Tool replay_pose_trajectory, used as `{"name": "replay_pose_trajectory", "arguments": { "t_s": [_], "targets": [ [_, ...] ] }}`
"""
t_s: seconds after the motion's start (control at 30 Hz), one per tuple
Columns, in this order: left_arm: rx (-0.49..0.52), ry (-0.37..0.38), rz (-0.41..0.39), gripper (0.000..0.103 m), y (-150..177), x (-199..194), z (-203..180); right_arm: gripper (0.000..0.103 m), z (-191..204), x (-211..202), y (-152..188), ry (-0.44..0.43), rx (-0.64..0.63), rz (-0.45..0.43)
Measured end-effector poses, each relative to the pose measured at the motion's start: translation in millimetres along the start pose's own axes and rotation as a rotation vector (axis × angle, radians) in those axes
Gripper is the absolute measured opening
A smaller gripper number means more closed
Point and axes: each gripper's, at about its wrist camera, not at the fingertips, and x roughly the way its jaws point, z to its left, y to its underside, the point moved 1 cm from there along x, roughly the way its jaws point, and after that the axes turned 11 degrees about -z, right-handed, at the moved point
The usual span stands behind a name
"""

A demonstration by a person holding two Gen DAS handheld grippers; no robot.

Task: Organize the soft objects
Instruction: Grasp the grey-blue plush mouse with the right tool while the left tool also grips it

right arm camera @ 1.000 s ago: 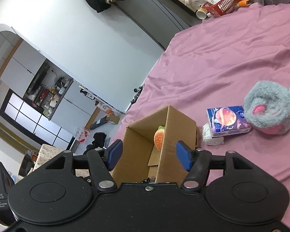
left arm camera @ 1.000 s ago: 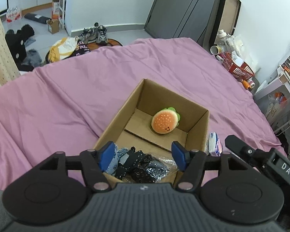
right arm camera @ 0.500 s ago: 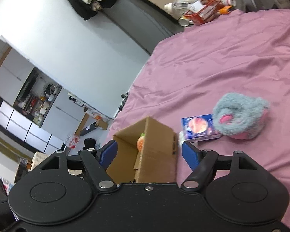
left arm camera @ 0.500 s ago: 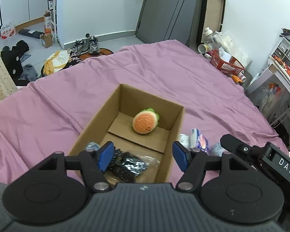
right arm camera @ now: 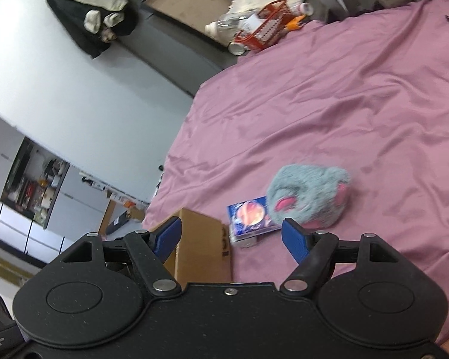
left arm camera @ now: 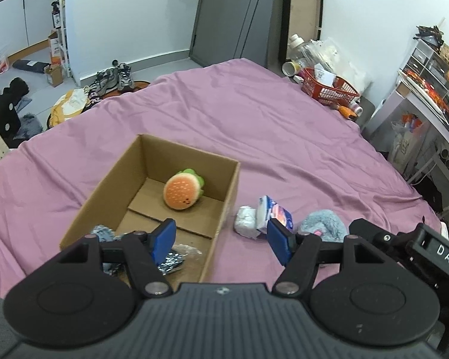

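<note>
An open cardboard box (left arm camera: 230, 185) sits on the purple bedsheet (left arm camera: 254, 113). Inside it lie a burger plush (left arm camera: 183, 191) and a dark patterned bag (left arm camera: 172, 258) near the front. Right of the box lie a white roll (left arm camera: 247, 220), a blue tissue pack (left arm camera: 277, 209) and a grey furry plush with pink ears (left arm camera: 324, 224). My left gripper (left arm camera: 223, 240) is open and empty above the box's near right corner. My right gripper (right arm camera: 232, 237) is open and empty, near the tissue pack (right arm camera: 250, 217) and the grey plush (right arm camera: 308, 199), with the box (right arm camera: 200, 245) below left.
A red basket (left arm camera: 329, 88) and clutter stand past the bed's far right edge, with shelves (left arm camera: 428, 68) at the right. Shoes (left arm camera: 116, 77) and clothes lie on the floor at the far left. A dark door (left arm camera: 230, 15) is behind.
My left gripper has pulled back and up from the box, leaving the dark bag inside. My right gripper has swung right, from the box toward the tissue pack and grey plush.
</note>
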Motion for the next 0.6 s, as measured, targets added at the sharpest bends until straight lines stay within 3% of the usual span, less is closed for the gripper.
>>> {"name": "replay_pose_trajectory", "arguments": {
  "t_s": [0.6],
  "targets": [
    [0.014, 0.068, 0.017, 0.066, -1, 27, -38, 0.073, -44, 2, -36, 0.040, 0.162, -0.022]
  ]
}}
